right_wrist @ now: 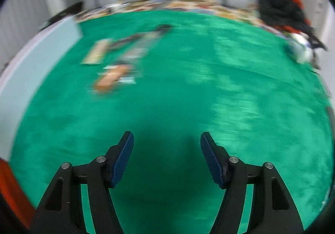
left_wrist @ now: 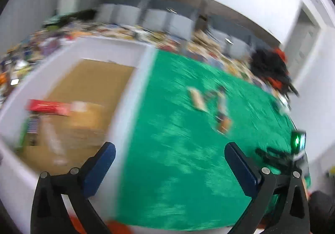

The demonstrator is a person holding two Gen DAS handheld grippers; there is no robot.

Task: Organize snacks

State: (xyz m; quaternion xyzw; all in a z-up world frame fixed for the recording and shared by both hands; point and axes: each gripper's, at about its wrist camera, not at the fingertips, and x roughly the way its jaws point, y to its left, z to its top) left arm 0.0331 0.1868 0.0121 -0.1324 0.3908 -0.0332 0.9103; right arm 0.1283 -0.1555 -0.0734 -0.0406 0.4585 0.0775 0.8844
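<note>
Both views are motion-blurred. In the left wrist view my left gripper (left_wrist: 170, 147) is open and empty above the edge between a white box (left_wrist: 134, 95) and the green cloth (left_wrist: 188, 150). The box has a cardboard floor and holds a red snack pack (left_wrist: 49, 107) and other blurred packs. Several snack bars (left_wrist: 222, 108) lie on the cloth ahead. In the right wrist view my right gripper (right_wrist: 166, 136) is open and empty above the green cloth (right_wrist: 188, 97). Snack bars (right_wrist: 113, 75) lie far ahead to its left, near the white box wall (right_wrist: 31, 70).
A black and red bundle (left_wrist: 270, 66) sits at the cloth's far right corner; it also shows in the right wrist view (right_wrist: 280, 9). A long pile of mixed packs (left_wrist: 125, 30) runs along the back. A green-lit device (left_wrist: 298, 139) is at the right.
</note>
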